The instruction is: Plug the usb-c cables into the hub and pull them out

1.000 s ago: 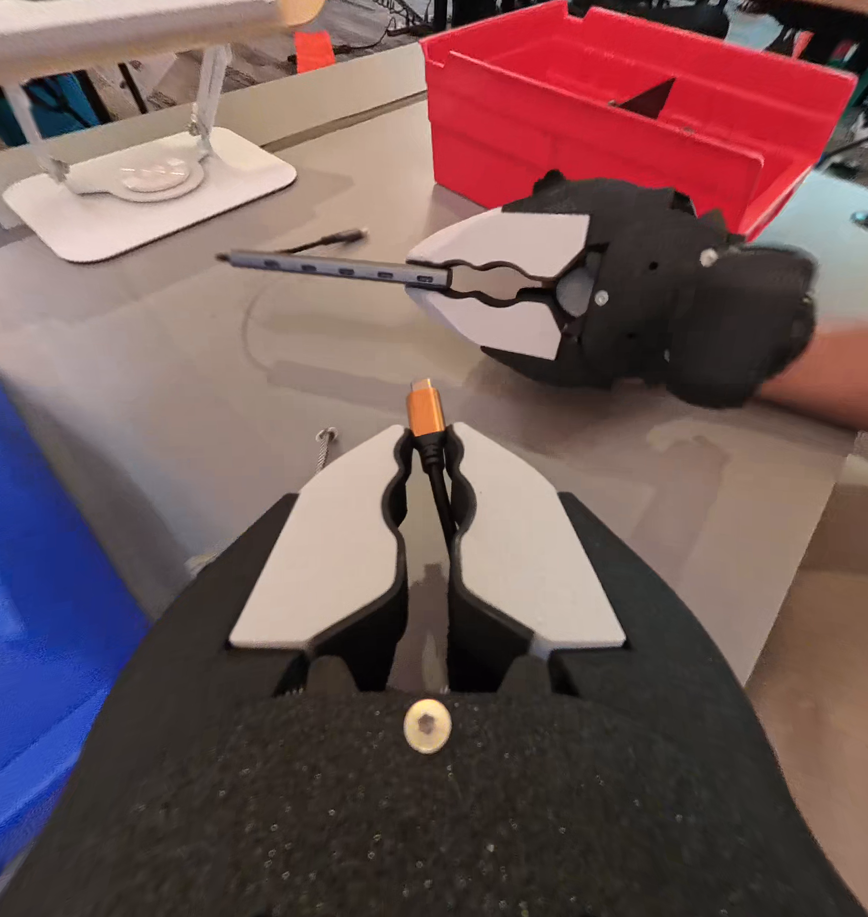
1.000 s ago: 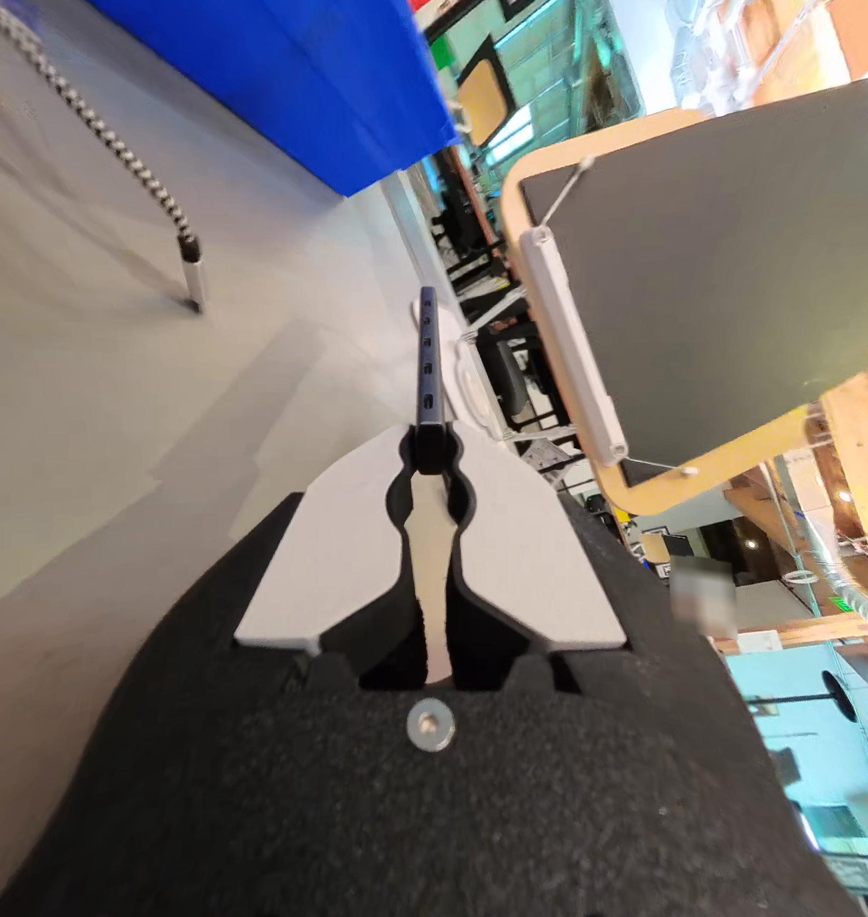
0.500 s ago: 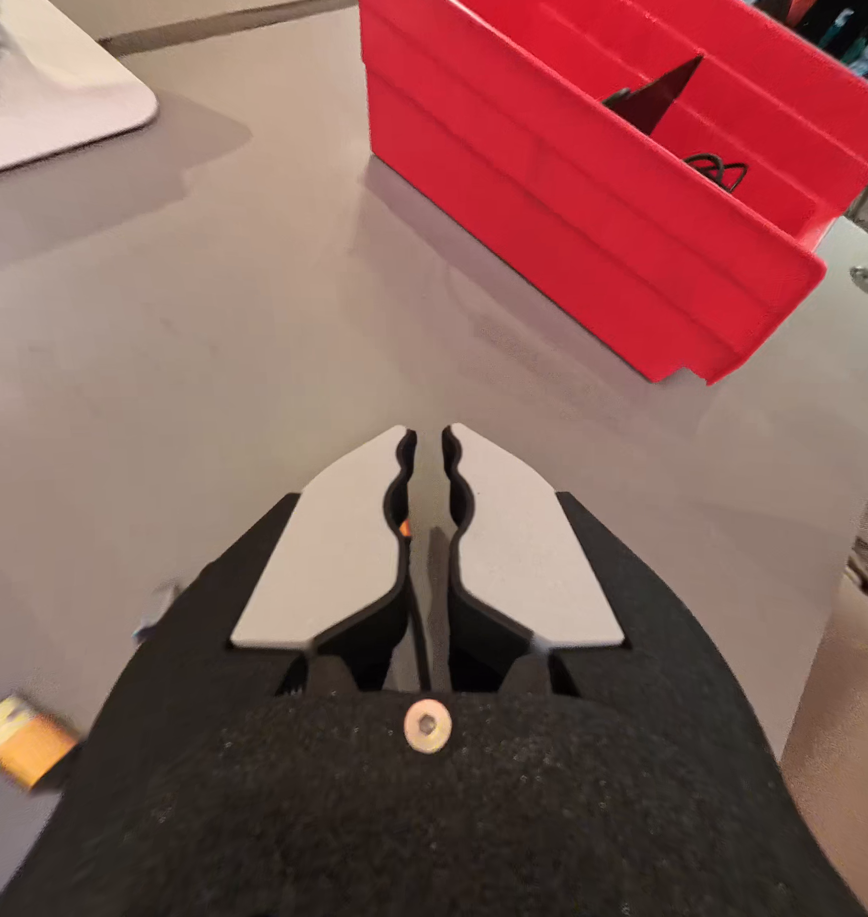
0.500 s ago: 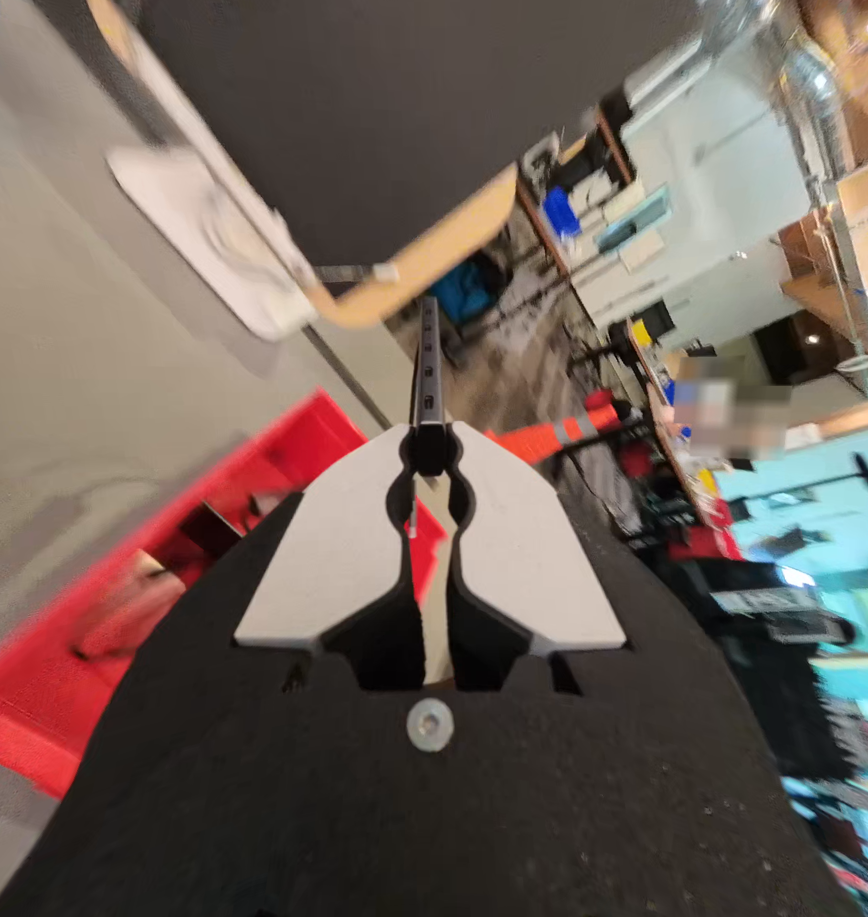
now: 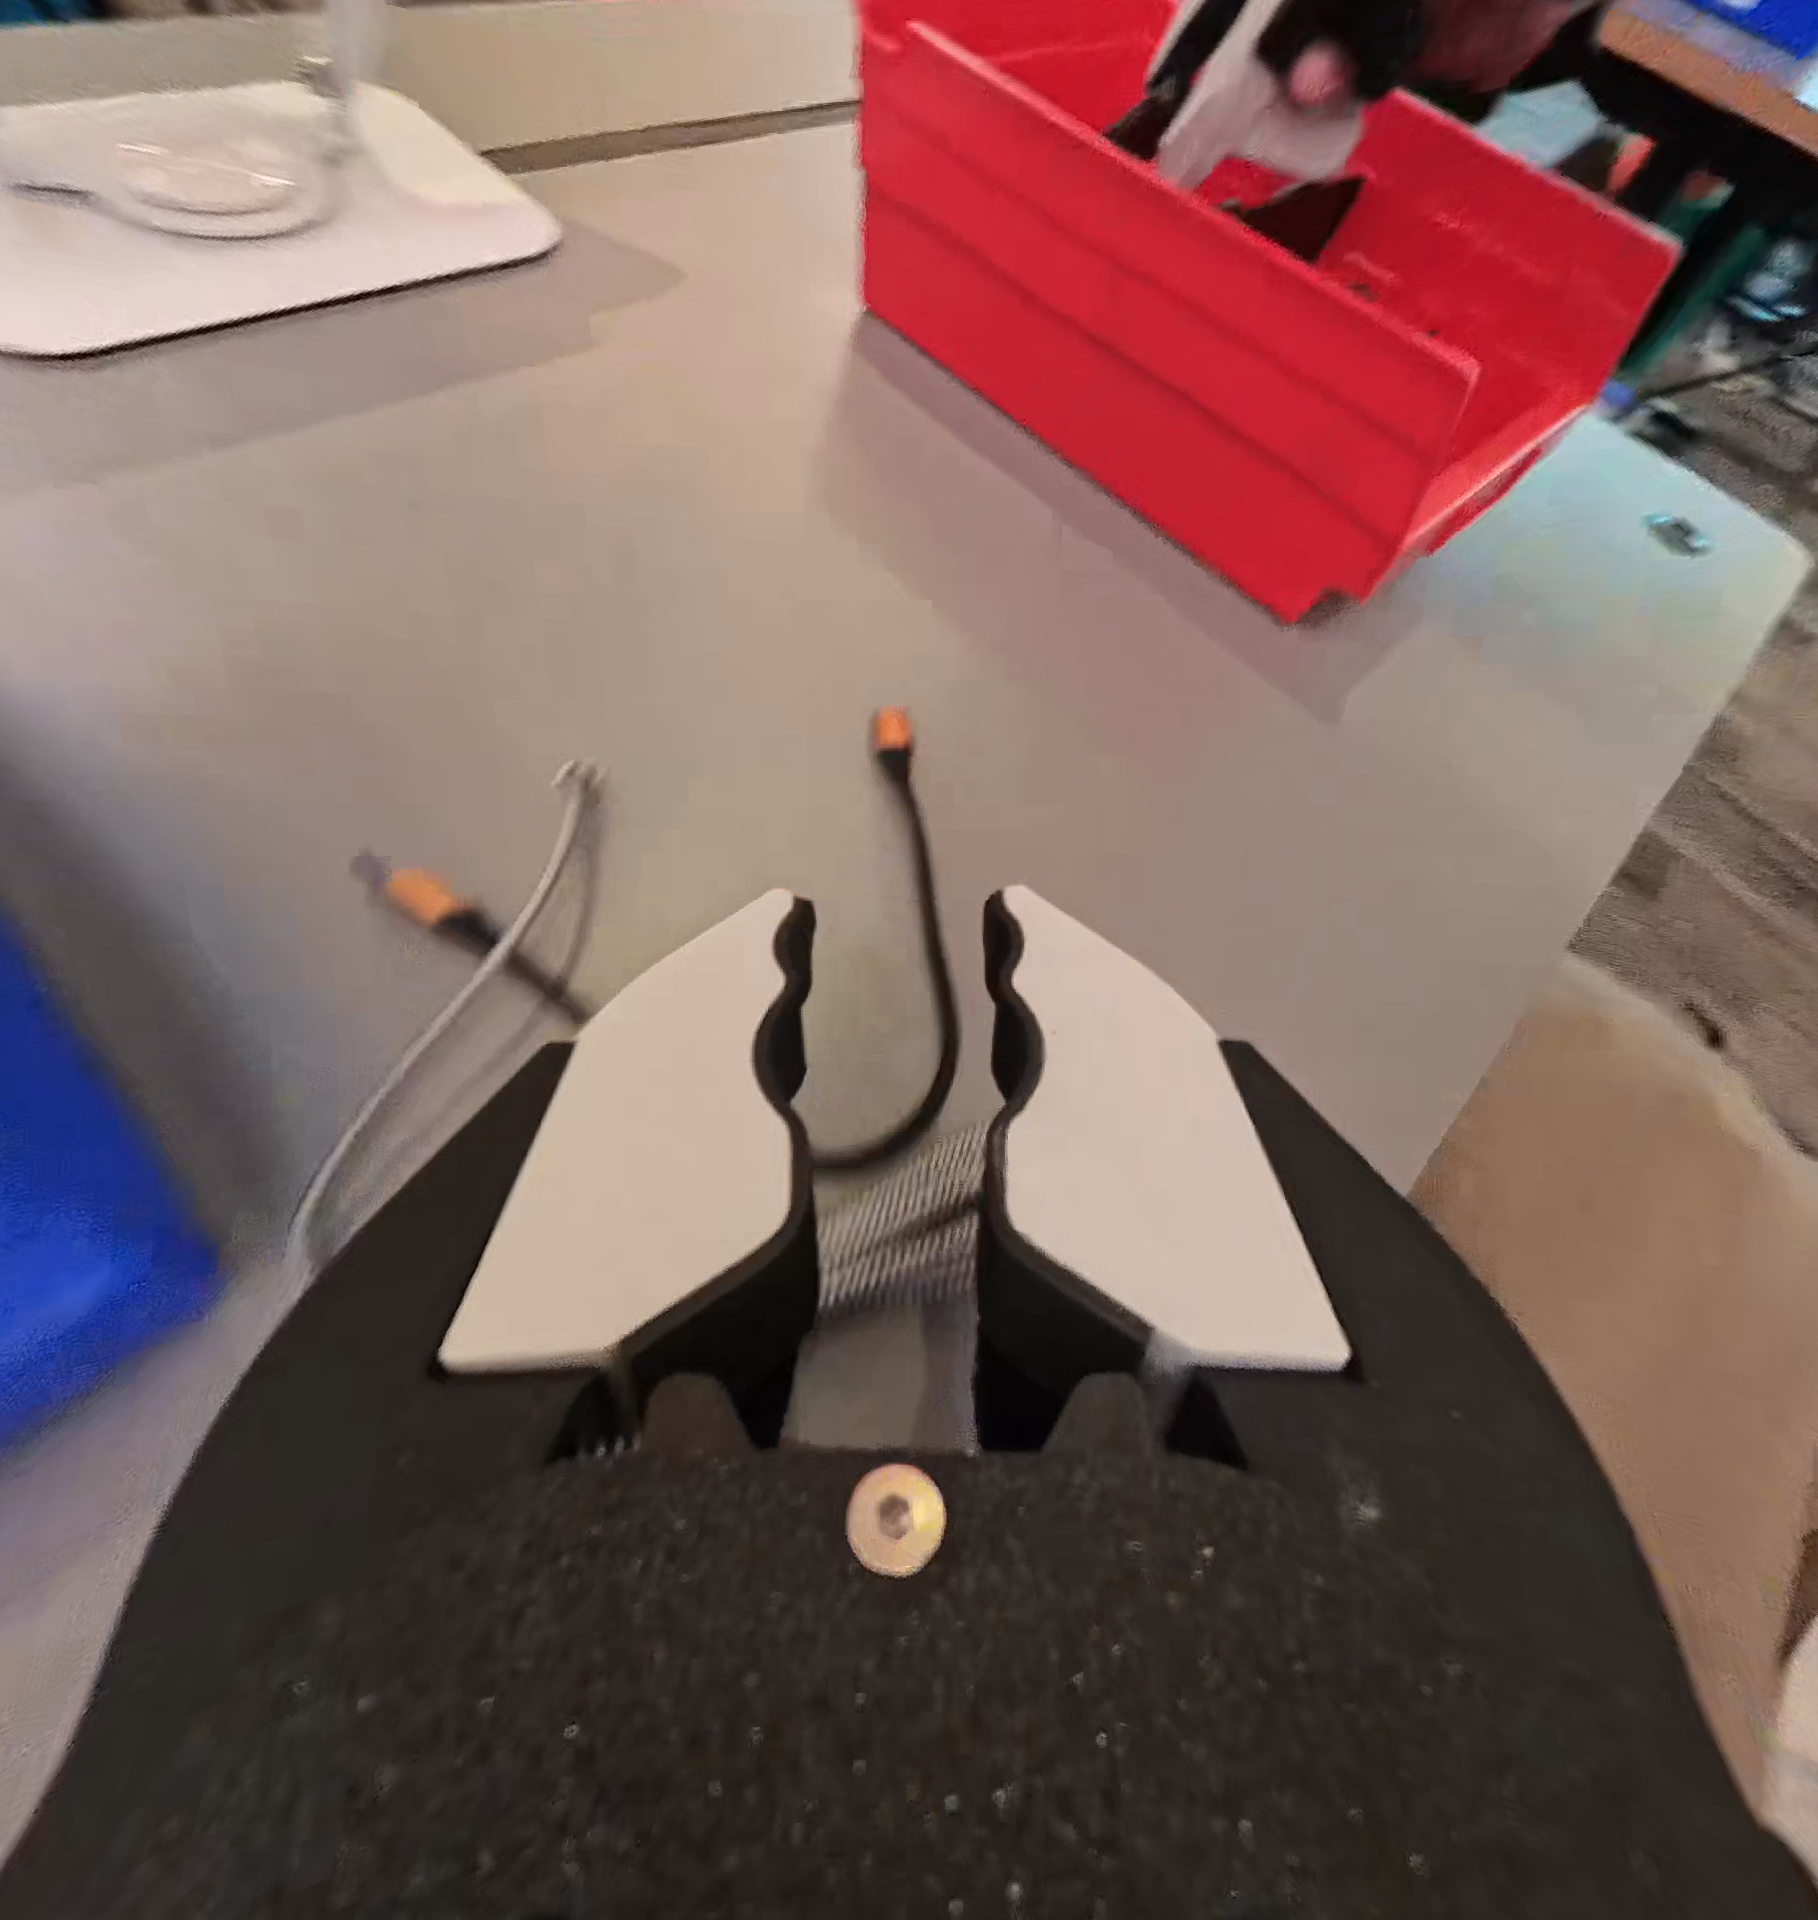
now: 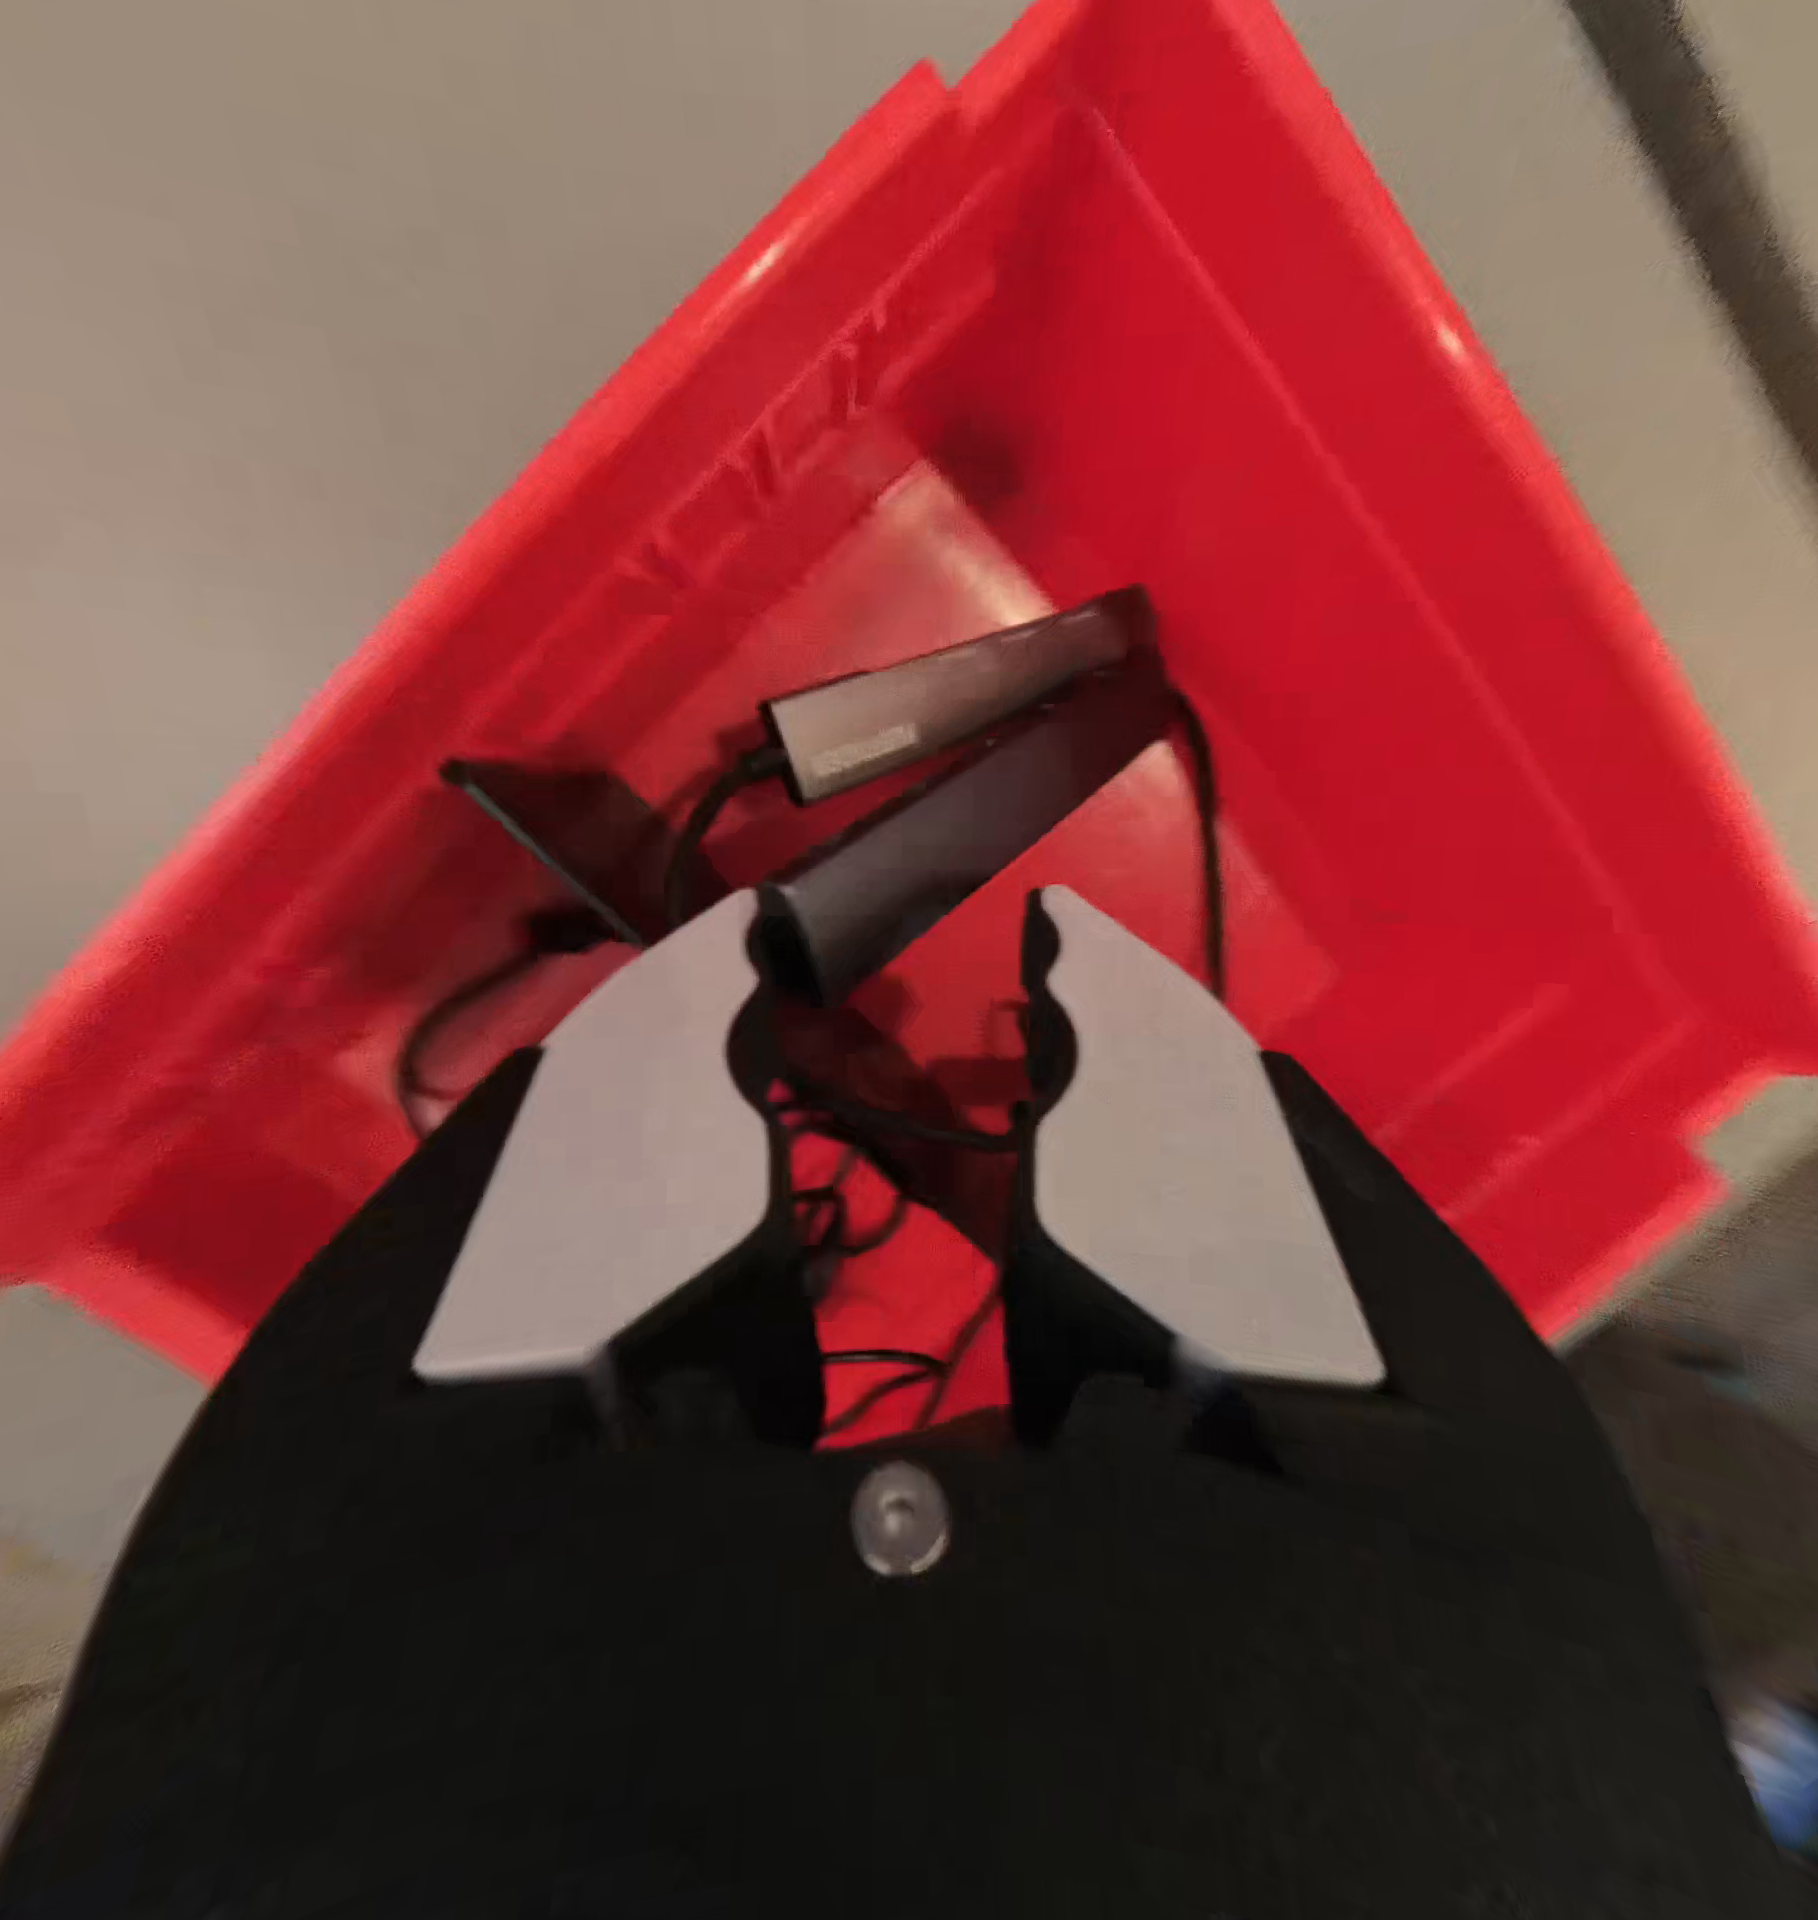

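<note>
Left gripper: jaws apart, nothing between them; flat grey fingers with scalloped black inner edges, grainy black body. Beneath it, on the smooth grey table, lies a black cable with an orange plug, curved. Left of it, a second orange-plugged cable crosses a thin grey cable. A braided cable shows between the finger bases. Farther off, the glossy red bin.

Right gripper: jaws apart over the red bin, holding nothing. The hub, a slim grey metal bar, lies inside, its near end against the left finger. Behind it, another grey bar-shaped hub among thin black cords. Blurred.
</note>
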The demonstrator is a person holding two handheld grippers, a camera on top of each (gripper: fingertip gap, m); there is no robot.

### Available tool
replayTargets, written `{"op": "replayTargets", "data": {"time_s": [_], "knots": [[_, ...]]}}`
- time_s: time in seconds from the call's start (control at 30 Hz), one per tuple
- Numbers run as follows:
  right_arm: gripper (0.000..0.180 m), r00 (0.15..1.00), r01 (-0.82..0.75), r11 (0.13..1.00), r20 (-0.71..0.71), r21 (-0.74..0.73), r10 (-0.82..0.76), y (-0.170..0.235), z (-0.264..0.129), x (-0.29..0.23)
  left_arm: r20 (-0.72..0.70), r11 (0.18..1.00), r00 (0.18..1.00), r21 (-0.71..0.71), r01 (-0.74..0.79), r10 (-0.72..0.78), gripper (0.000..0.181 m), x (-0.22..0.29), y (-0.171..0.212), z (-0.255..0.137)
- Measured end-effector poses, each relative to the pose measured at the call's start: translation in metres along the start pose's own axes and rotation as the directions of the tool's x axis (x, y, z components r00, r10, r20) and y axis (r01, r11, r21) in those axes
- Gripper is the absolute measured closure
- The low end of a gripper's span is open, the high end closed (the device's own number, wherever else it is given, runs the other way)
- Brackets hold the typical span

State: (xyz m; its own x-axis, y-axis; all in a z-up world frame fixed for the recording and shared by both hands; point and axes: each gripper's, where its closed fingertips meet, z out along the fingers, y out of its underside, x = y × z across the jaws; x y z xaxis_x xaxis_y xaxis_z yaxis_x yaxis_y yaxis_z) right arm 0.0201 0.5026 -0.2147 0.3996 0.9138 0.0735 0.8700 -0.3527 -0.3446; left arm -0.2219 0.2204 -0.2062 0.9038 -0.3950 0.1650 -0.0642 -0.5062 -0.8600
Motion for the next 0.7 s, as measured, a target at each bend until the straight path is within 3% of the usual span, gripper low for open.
{"op": "replayTargets", "data": {"time_s": [0.07, 0.13, 0.23, 0.3, 0.4, 0.5, 0.57, 0.63, 0.7], "knots": [[0.126, 0.989, -0.088, 0.995, 0.124, 0.056, 0.081, -0.001, -0.008, -0.009, 0.083, 1.000, 0.997, -0.009, -0.008, 0.008, 0.151, -0.012, 0.038, -0.030], [0.126, 0.987, -0.097, 0.986, 0.144, 0.138, 0.077, -0.001, -0.022, -0.013, 0.157, 0.997, 0.987, -0.078, -0.017, 0.030, 0.148, -0.027, 0.070, -0.053], [0.124, 0.996, -0.081, 0.954, 0.055, 0.288, 0.068, -0.003, -0.054, -0.022, 0.216, 0.998, 0.975, -0.045, -0.042, 0.051, 0.147, -0.042, 0.072, -0.078], [0.126, 0.995, -0.049, 0.906, -0.058, 0.420, 0.080, -0.007, -0.084, -0.039, 0.180, 0.999, 0.984, -0.038, 0.022, -0.015, 0.143, -0.043, 0.074, -0.077], [0.129, 0.996, -0.036, 0.781, -0.044, 0.624, 0.082, -0.015, -0.114, -0.110, 0.162, 0.993, 0.984, -0.083, 0.088, -0.073, 0.136, -0.044, 0.083, -0.067], [0.139, 0.988, -0.099, 0.687, 0.153, 0.720, -0.018, -0.004, -0.102, -0.219, 0.192, 0.988, 0.979, -0.150, -0.041, 0.070, 0.128, -0.055, 0.085, -0.065], [0.141, 0.928, -0.201, 0.665, 0.357, 0.719, -0.105, 0.014, -0.083, -0.291, 0.057, 0.960, 0.971, -0.174, -0.217, 0.230, 0.125, -0.043, 0.080, -0.064], [0.140, 0.837, -0.291, 0.657, 0.518, 0.696, -0.178, 0.034, -0.069, -0.345, -0.014, 0.890, 0.913, -0.218, -0.402, 0.408, 0.119, -0.040, 0.076, -0.062], [0.142, 0.770, -0.333, 0.672, 0.602, 0.662, -0.211, 0.046, -0.063, -0.373, -0.111, 0.807, 0.849, -0.270, -0.526, 0.516, 0.126, -0.040, 0.078, -0.055]]}}
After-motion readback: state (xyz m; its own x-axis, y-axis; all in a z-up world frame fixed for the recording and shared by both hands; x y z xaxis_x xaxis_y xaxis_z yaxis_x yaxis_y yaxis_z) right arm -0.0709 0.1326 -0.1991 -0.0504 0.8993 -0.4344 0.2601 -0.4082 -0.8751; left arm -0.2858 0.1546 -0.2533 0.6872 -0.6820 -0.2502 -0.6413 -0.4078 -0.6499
